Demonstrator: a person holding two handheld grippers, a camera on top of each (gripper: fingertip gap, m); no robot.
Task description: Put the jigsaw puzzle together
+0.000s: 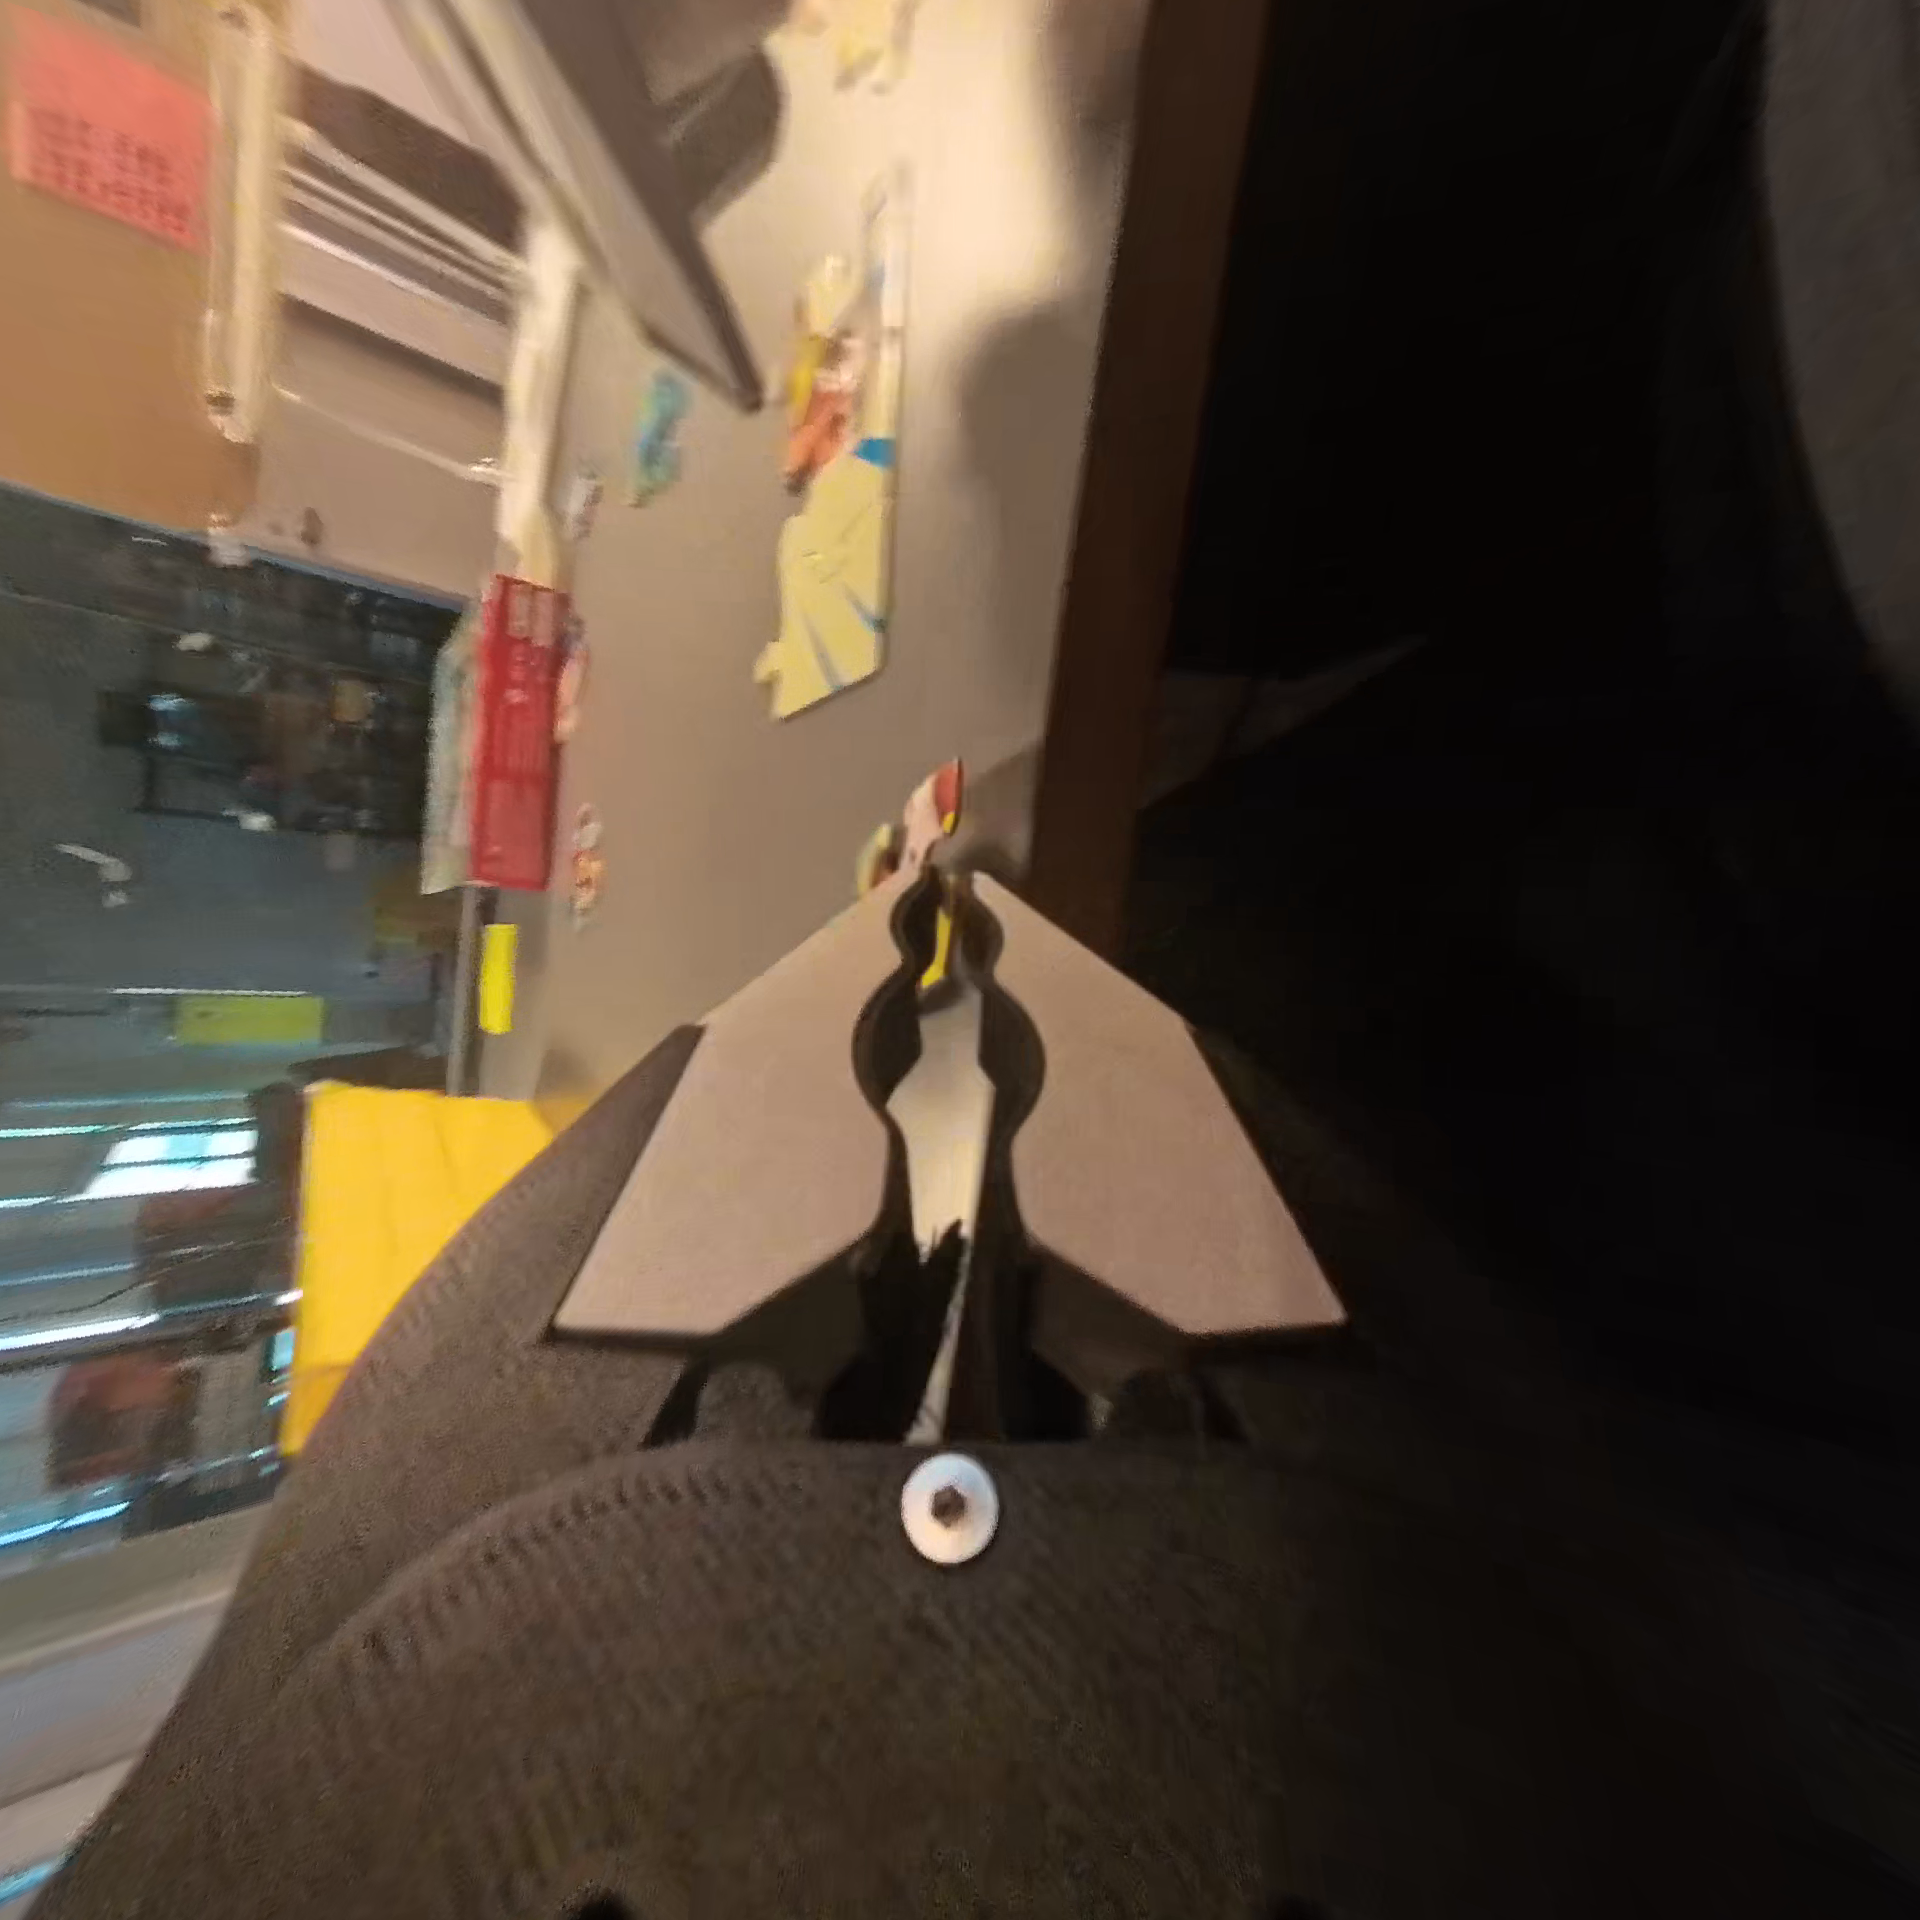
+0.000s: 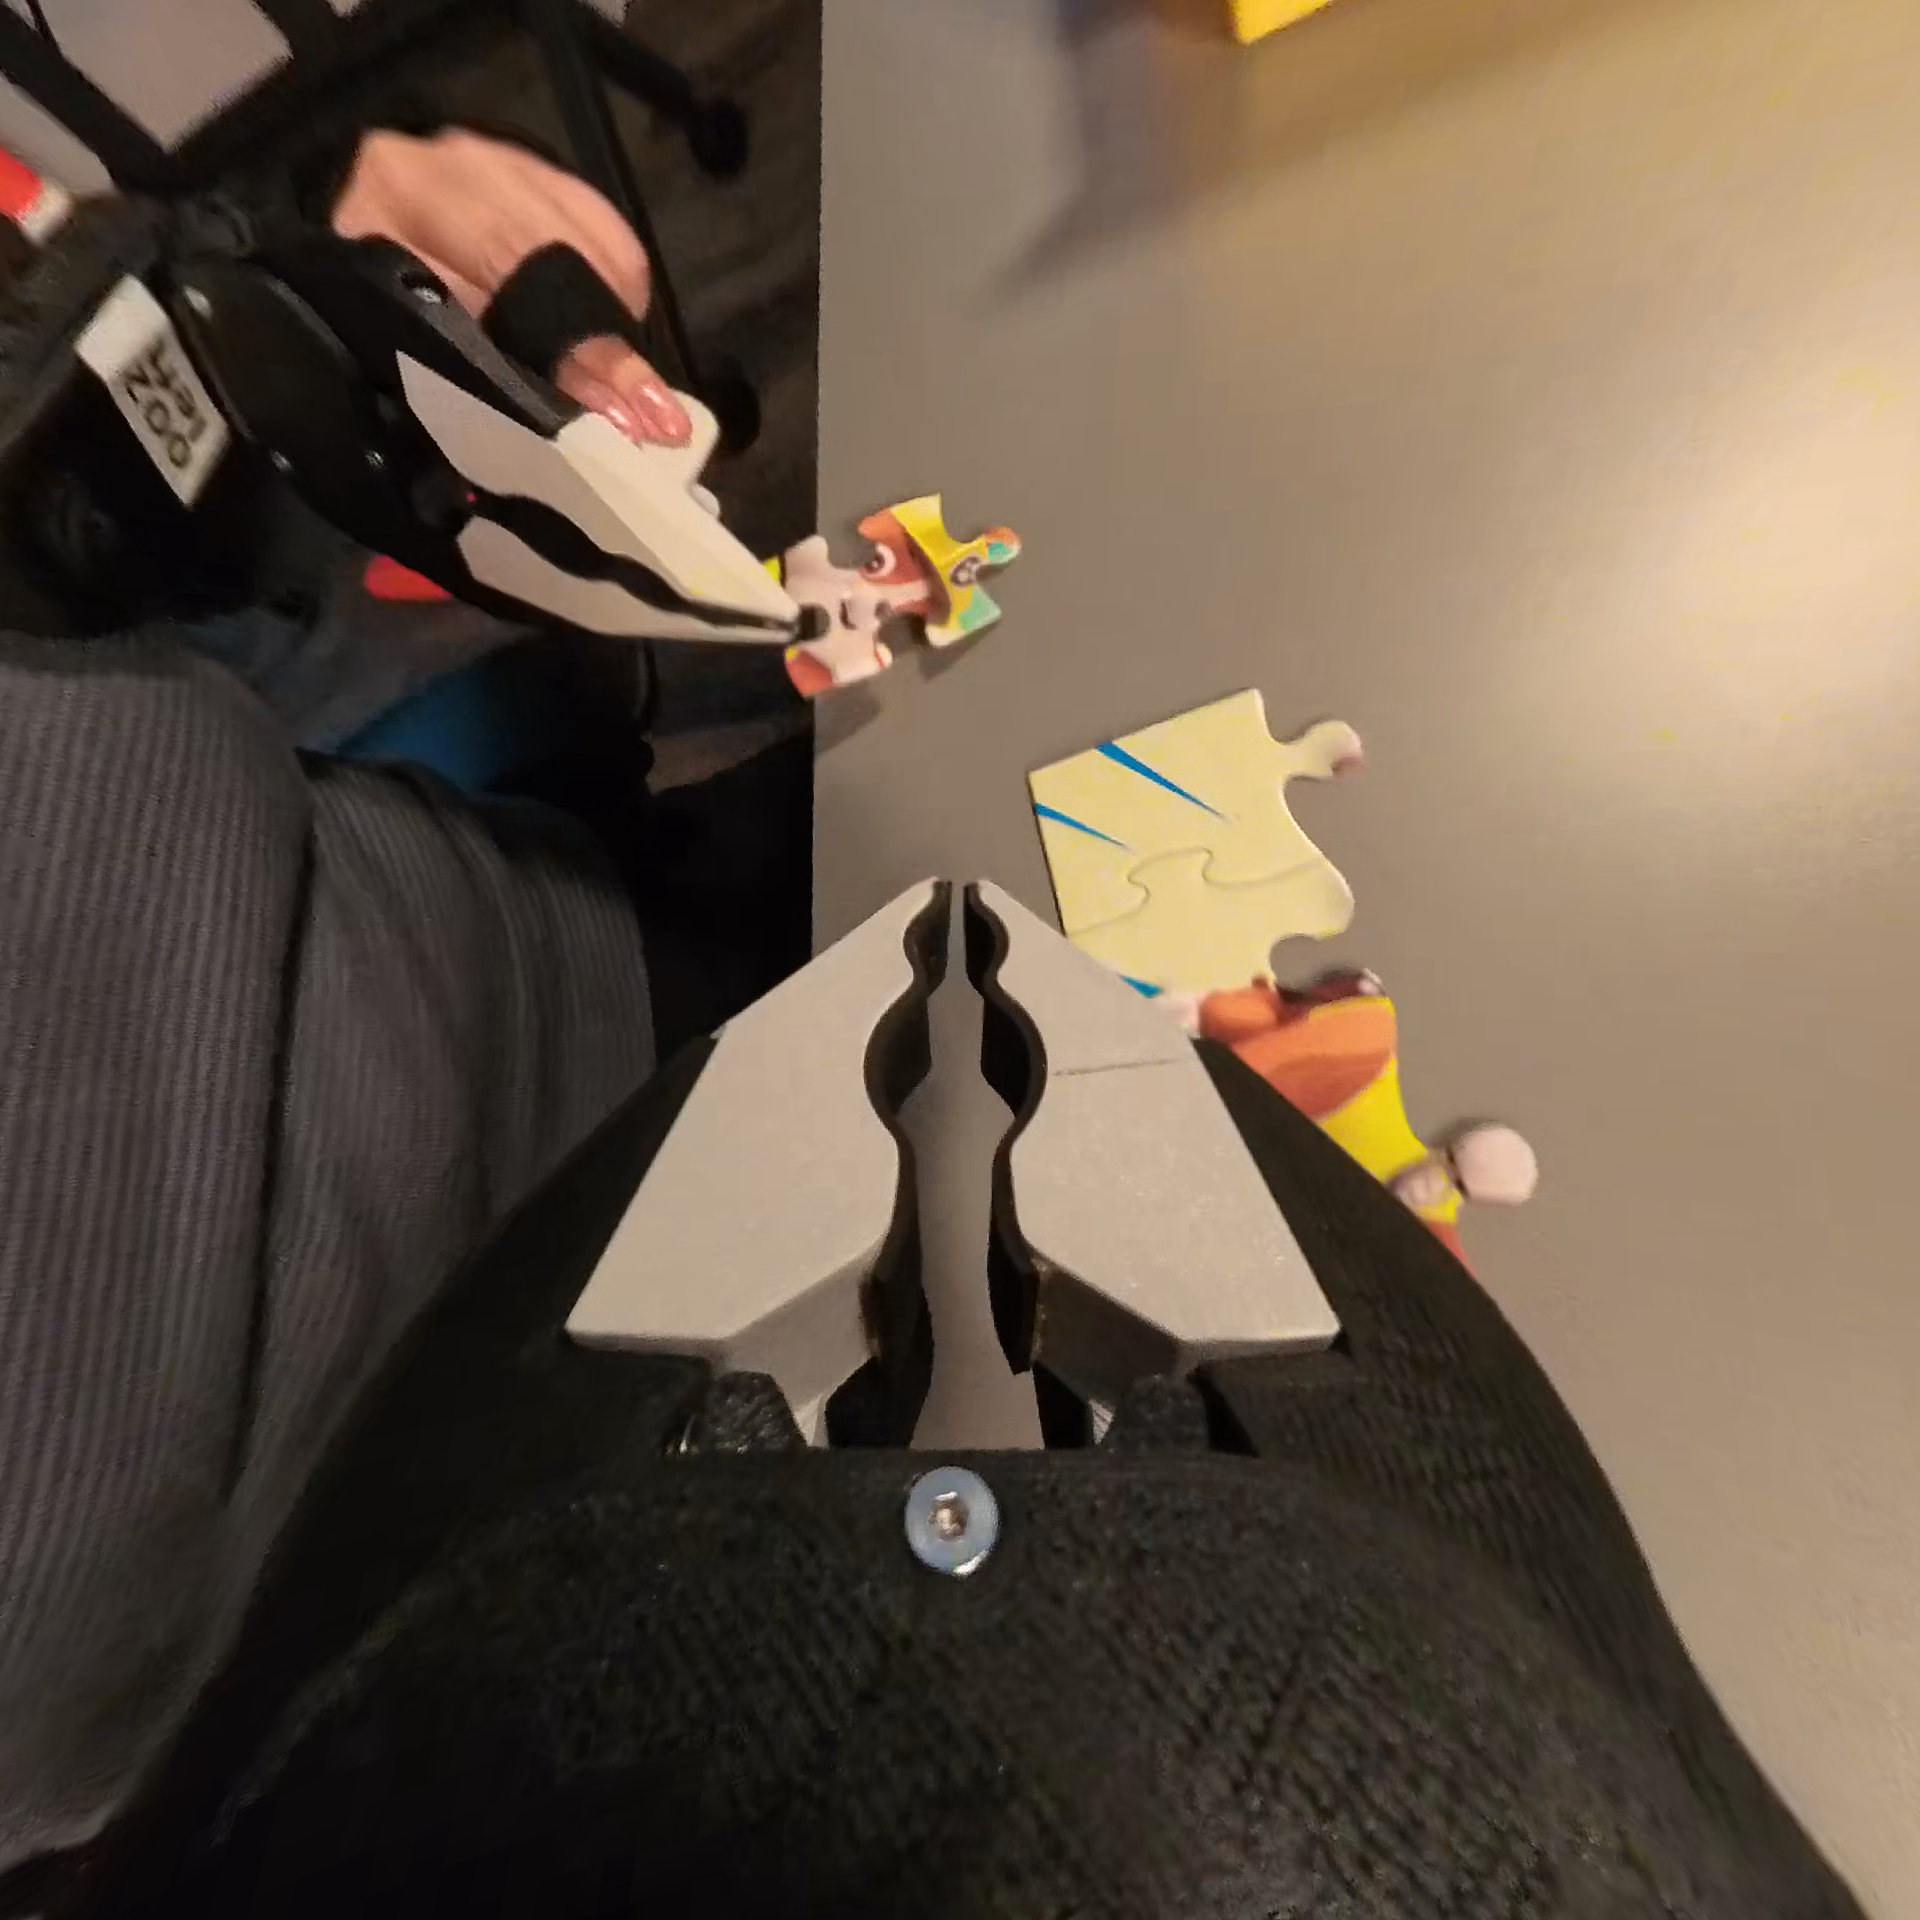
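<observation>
My left gripper (image 1: pixel 948 885) is shut on a puzzle piece (image 1: pixel 932 821), seen edge-on between its fingertips at the grey table's near edge (image 1: pixel 1049 727). The right wrist view shows that same gripper (image 2: pixel 795 621) pinching the tab of this piece (image 2: pixel 894 582), which bears a cartoon dog and juts over the table edge. My right gripper (image 2: pixel 956 889) is shut with nothing between its pads, hovering at the table edge just left of the joined pale-yellow pieces (image 2: pixel 1184 842). That joined strip also shows in the left wrist view (image 1: pixel 842 468).
Loose pieces lie farther out on the table (image 1: pixel 660 436) (image 1: pixel 587 862). A red box (image 1: pixel 514 727) stands at the far side, and a dark flat object (image 1: pixel 644 156) lies beyond the strip. A person's hand (image 2: pixel 499 218) and a lap in grey cloth (image 2: pixel 312 1039) are beside the table. Some 12 cm of space lies between my two pairs of fingers.
</observation>
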